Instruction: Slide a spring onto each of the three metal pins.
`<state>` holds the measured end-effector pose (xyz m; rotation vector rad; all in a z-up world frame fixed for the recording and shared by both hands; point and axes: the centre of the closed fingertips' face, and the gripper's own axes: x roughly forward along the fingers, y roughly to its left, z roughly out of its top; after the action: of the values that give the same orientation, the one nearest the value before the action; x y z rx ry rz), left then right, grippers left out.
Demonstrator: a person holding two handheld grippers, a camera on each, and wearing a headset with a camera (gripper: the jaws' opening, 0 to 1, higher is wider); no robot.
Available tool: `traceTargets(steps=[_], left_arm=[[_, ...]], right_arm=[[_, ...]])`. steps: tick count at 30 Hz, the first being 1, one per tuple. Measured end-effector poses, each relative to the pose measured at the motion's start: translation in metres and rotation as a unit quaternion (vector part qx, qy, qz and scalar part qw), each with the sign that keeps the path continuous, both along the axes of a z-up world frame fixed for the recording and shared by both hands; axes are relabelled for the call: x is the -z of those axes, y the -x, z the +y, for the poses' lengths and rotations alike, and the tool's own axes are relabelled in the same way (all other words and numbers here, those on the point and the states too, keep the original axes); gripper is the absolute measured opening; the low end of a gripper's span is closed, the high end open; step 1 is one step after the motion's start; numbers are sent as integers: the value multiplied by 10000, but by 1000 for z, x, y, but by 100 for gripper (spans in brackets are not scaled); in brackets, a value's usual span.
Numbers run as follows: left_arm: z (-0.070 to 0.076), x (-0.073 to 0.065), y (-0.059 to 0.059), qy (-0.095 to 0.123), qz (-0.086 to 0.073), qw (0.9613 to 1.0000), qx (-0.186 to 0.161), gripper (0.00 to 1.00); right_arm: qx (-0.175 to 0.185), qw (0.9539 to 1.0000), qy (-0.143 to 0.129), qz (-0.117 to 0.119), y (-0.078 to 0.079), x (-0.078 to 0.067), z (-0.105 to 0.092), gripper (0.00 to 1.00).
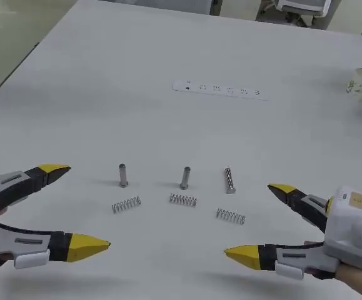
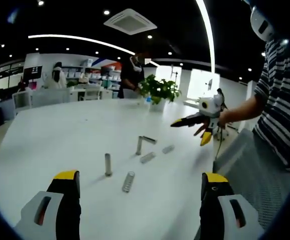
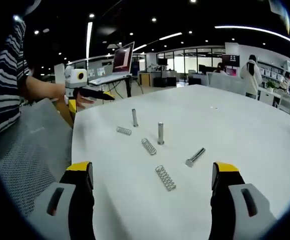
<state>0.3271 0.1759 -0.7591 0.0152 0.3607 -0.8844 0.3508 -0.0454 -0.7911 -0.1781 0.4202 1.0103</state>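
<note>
Pointing inward over the bench (image 1: pixel 168 50), the left hand-held gripper (image 1: pixel 88 206) and right hand-held gripper (image 1: pixel 247 219) gape empty, flanking two upright metal pins (image 1: pixel 123 175), one lying pin (image 1: pixel 229 180) and three loose springs (image 1: pixel 182 200).

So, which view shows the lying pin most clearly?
The right gripper view: the lying pin is near and seen from the side, full length. In the head view the pin looks foreshortened; in the left gripper view it is small and far.

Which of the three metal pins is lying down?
The rightmost pin, nearest the right gripper. It lies flat; the middle pin and left pin stand upright.
</note>
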Motion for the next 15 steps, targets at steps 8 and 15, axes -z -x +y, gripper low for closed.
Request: traceTargets(steps=[8,15], left_arm=[[1,3,0,7,30,10000,-8,98],[0,2,-1,18,37,10000,4,98]], right_arm=[[-14,10000,10,15,0,0,0,99],[-17,10000,24,46,0,2,0,98]])
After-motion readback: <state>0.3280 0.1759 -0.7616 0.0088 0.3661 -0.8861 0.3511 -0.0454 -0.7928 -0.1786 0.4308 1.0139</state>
